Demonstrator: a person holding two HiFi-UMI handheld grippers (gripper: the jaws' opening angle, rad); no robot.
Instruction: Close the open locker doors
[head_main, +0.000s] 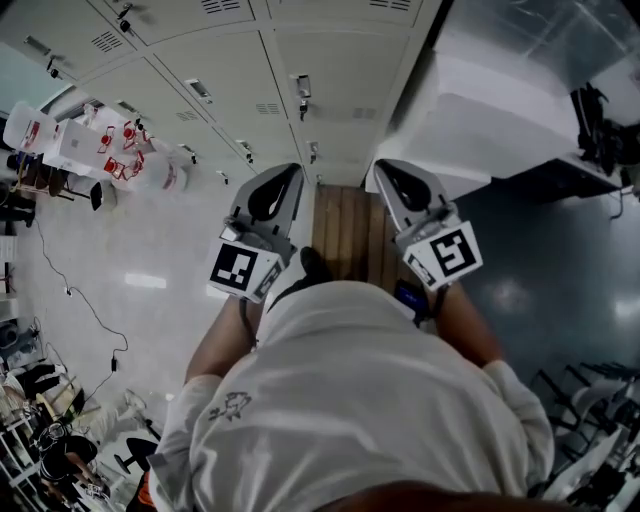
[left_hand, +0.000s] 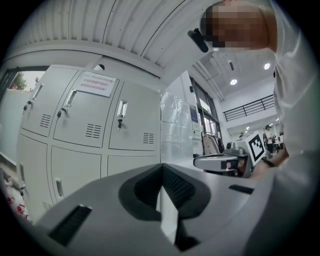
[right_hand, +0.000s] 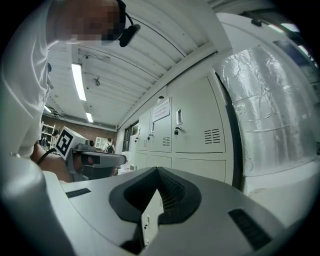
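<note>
Holding left tool (head_main: 283, 178) and right tool (head_main: 400, 182) level, each with jaws together on nothing. Facing lockers (head_main: 290, 60) at twelve o'clock, with no open door to be made out. Could skid off slick painted steel if nudging with closed tips, or snag a door handle (right_hand: 179, 117). Could trip on cable (head_main: 75, 295) trailing over glossy floor (head_main: 150, 240) at nine o'clock. Hemmed in at two o'clock by wrapped cabinet (head_main: 500, 90).

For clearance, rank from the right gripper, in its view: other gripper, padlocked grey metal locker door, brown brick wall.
1. Left gripper, alongside at left.
2. Padlocked grey metal locker door, ahead right.
3. Brown brick wall, far left background.
</note>
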